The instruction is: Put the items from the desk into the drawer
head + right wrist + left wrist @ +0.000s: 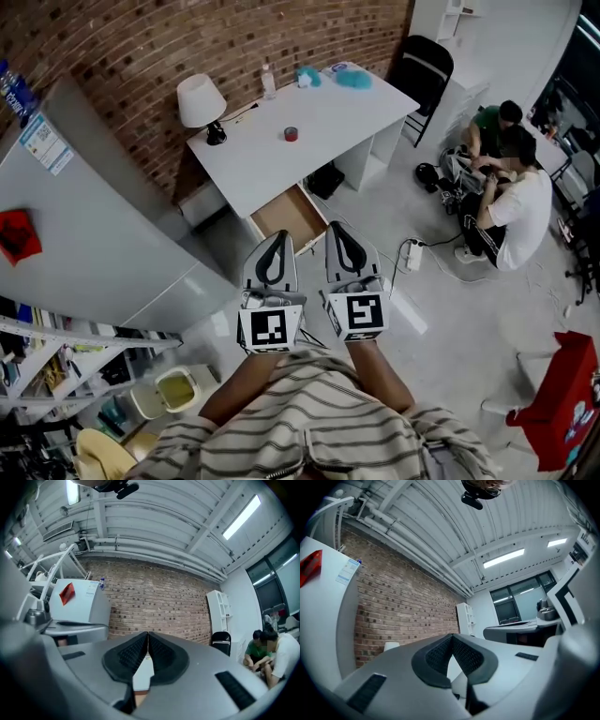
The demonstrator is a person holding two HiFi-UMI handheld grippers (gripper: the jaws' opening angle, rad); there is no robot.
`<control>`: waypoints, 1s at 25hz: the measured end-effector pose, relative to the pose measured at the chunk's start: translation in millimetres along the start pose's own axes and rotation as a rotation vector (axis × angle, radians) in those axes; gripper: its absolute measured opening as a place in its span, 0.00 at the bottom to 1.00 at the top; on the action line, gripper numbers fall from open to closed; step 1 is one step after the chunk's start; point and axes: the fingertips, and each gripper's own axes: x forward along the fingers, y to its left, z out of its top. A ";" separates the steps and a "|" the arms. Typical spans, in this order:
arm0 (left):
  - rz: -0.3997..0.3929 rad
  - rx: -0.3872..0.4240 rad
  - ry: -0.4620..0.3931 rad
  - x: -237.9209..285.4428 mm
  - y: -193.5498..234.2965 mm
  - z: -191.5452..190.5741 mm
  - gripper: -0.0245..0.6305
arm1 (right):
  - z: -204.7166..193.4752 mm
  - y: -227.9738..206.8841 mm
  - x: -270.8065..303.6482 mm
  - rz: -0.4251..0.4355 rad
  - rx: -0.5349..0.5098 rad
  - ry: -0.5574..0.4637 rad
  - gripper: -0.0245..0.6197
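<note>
In the head view a white desk (pixel 309 127) stands against the brick wall. On it lie a small red roll (pixel 292 134), a clear bottle (pixel 269 82), and teal fluffy items (pixel 353 79) at the far end. A wooden drawer (pixel 291 216) is pulled open under the desk's near end. My left gripper (pixel 277 235) and right gripper (pixel 338 228) hang side by side in the air, well short of the desk, both shut and holding nothing. In the gripper views the left gripper (pixel 451 636) and the right gripper (pixel 147 633) point toward the brick wall with tips touching.
A white table lamp (pixel 202 105) stands on the desk's left end. A large grey cabinet (pixel 84 225) fills the left. A black chair (pixel 419 66) sits beyond the desk. Two people (pixel 506 187) crouch on the floor at right. A white power strip (pixel 413 254) and cables lie nearby.
</note>
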 end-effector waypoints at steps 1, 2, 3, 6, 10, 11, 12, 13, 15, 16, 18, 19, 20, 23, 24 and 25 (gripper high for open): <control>-0.001 0.001 0.003 14.8 12.0 -2.8 0.05 | -1.4 -1.4 18.5 -0.003 0.005 -0.001 0.06; -0.002 0.001 0.006 29.2 23.8 -5.1 0.05 | -2.3 -2.9 36.0 -0.006 0.009 -0.002 0.06; -0.003 0.004 0.007 42.8 34.8 -6.7 0.05 | -2.9 -4.4 52.5 -0.011 0.012 -0.003 0.06; -0.009 -0.004 0.011 78.3 61.1 -12.1 0.05 | -4.9 -10.2 95.6 -0.026 0.021 0.000 0.06; -0.025 -0.009 0.025 118.2 86.0 -23.9 0.05 | -13.9 -18.6 142.0 -0.042 0.029 0.021 0.06; -0.028 -0.015 0.030 126.5 91.3 -27.4 0.05 | -17.5 -20.5 152.0 -0.047 0.027 0.031 0.06; -0.032 -0.020 0.035 133.9 96.1 -31.2 0.05 | -20.9 -22.3 161.2 -0.053 0.020 0.041 0.06; -0.037 -0.024 0.042 140.9 100.0 -35.0 0.05 | -23.8 -24.4 169.4 -0.060 0.012 0.051 0.06; -0.049 -0.024 0.051 153.5 105.1 -41.4 0.05 | -27.6 -29.5 182.1 -0.074 0.003 0.064 0.06; -0.052 -0.025 0.054 158.8 107.0 -43.9 0.05 | -29.3 -32.1 186.8 -0.078 0.002 0.069 0.06; -0.052 -0.035 0.058 168.2 110.5 -48.6 0.05 | -34.2 -36.5 195.0 -0.083 -0.002 0.083 0.06; -0.052 -0.042 0.060 172.3 112.1 -50.9 0.05 | -37.3 -38.3 199.0 -0.085 -0.004 0.091 0.06; -0.052 -0.047 0.063 175.9 113.6 -53.3 0.05 | -40.6 -39.8 202.8 -0.086 -0.005 0.100 0.06; -0.048 -0.059 0.075 188.7 118.0 -60.9 0.05 | -49.3 -44.7 215.4 -0.083 -0.003 0.123 0.06; -0.045 -0.060 0.081 193.2 119.6 -63.5 0.05 | -52.1 -46.1 219.5 -0.078 -0.001 0.131 0.06; -0.042 -0.060 0.087 197.4 121.0 -66.3 0.05 | -55.4 -47.2 223.4 -0.069 0.002 0.141 0.06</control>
